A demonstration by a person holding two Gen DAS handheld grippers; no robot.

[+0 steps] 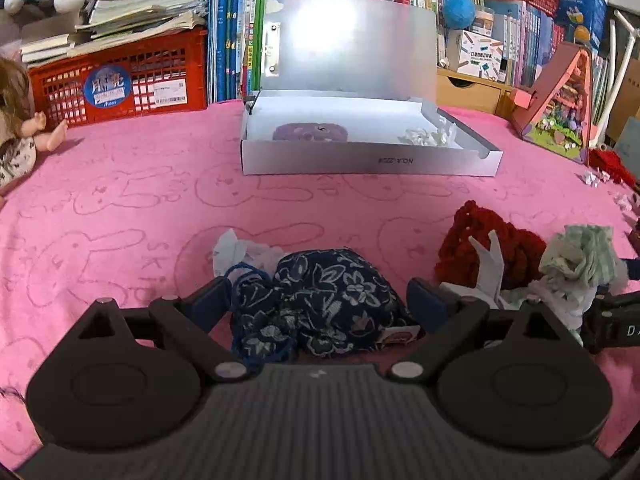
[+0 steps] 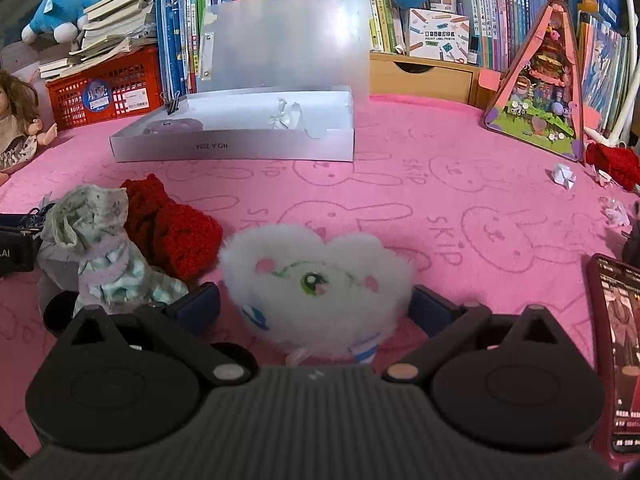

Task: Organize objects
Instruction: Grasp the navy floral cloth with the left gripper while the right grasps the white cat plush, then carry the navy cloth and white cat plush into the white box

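Note:
My left gripper is open low over the pink blanket. Its blue-padded fingers stand on either side of a navy floral drawstring pouch. My right gripper is open too, with its fingers either side of a white fluffy plush that has a green eye and pink cheeks. Farther back, a silver box sits with its lid raised. Inside it lie a purple plush item and a white crumpled piece. A red knitted piece and a green-white cloth bundle lie between the two grippers.
A red crate with stacked books, a doll and rows of books line the back. A pink triangular dollhouse stands at the right and a phone lies near the right edge. Small folded papers and more red yarn lie nearby. Crumpled white paper lies beyond the pouch.

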